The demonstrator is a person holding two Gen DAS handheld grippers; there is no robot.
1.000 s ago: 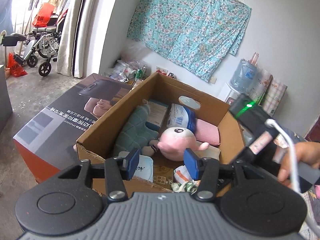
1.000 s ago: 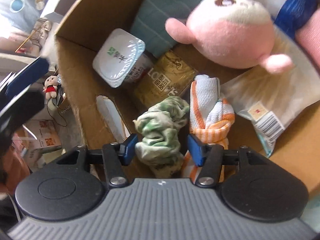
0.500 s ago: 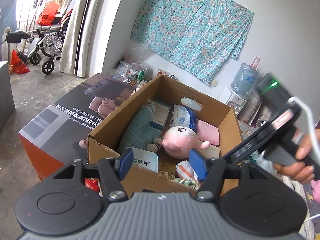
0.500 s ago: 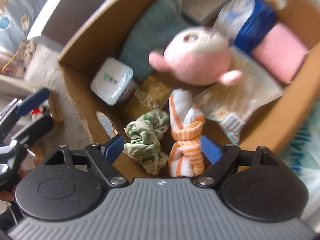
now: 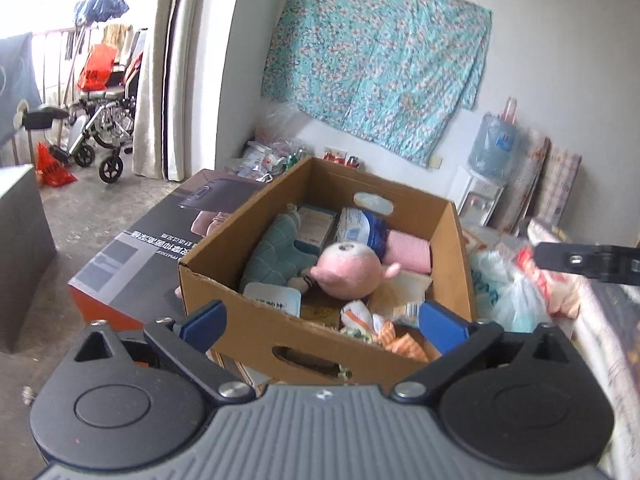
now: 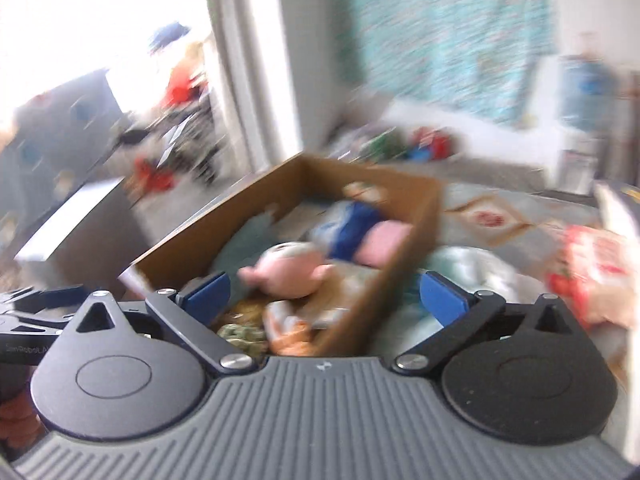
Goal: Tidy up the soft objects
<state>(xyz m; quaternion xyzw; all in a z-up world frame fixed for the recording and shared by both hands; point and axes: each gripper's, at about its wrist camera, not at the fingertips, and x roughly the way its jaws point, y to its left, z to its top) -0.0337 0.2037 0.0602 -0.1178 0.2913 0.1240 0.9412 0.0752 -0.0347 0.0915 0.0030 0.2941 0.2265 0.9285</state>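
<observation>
A cardboard box (image 5: 280, 336) holds a pink plush toy (image 5: 348, 270), a teal plush (image 5: 276, 248), a pink towel (image 5: 408, 250), a green cloth (image 6: 240, 334) and an orange-striped white cloth (image 5: 376, 322). My left gripper (image 5: 322, 320) is open and empty, held back from the box's near wall. My right gripper (image 6: 322, 296) is open and empty above the box's near right corner; its view is blurred. One of its fingers (image 5: 588, 260) shows at the right of the left wrist view.
The cardboard box sits beside a large dark printed carton (image 5: 160, 240). Plastic bags (image 5: 504, 292) lie to the box's right. A water dispenser (image 5: 490, 160) stands by the wall. A wheelchair (image 5: 104, 120) stands far left.
My right gripper let go of the green cloth, opened wide and pulled up and back out of the box. My left gripper opened wider and drew back from the box.
</observation>
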